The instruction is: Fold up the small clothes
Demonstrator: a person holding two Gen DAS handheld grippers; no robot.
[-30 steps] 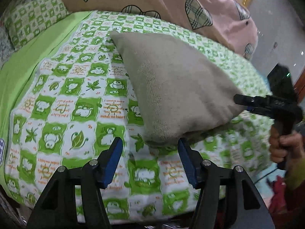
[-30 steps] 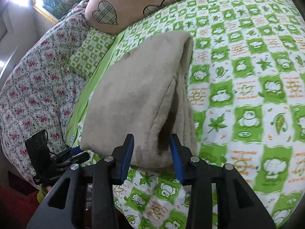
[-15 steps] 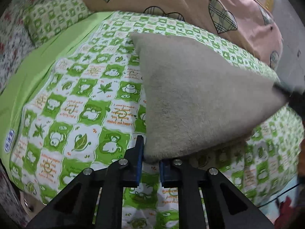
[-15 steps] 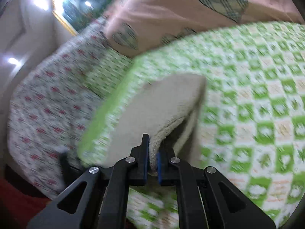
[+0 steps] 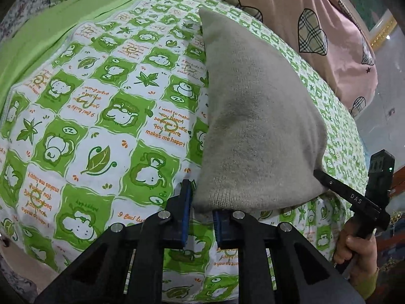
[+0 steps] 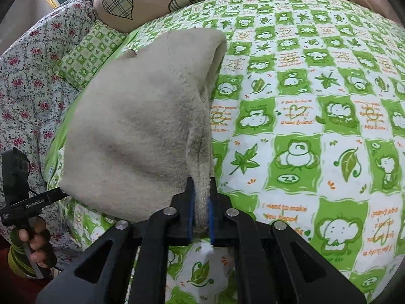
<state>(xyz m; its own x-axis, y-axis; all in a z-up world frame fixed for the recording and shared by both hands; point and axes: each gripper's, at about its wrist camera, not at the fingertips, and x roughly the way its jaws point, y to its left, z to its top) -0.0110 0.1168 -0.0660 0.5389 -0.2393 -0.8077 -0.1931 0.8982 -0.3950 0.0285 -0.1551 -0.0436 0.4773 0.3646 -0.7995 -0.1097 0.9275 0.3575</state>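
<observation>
Left wrist view: the left gripper (image 5: 201, 211) is closed on the near corner of the beige knitted garment (image 5: 255, 116), whose hem sits between its blue pads (image 5: 186, 210); the jaws have just been closing and then eased slightly apart. The garment stretches away ahead of the gripper and to its right, lifted in a taut sheet above the green and white bedspread (image 5: 101, 126). To the far right of this gripper, the right gripper (image 5: 319, 176) pinches the garment's other near corner, with a hand (image 5: 357, 250) wrapped round its handle. A pink quilt with plaid hearts (image 5: 316, 25) lies beyond the garment.

Right wrist view: the right gripper (image 6: 201, 204) is clamped on a bunched edge of the garment (image 6: 141, 126), fabric squeezed between its blue pads (image 6: 191, 210). The garment rises ahead and to the left of the gripper, its far end folded over on the bedspread (image 6: 316, 101). Far to the left, the left gripper (image 6: 59, 193) grips the opposite corner, held by a hand (image 6: 35, 243). A floral sheet (image 6: 30, 76) and a small checked pillow (image 6: 86, 55) lie beyond on the left.
</observation>
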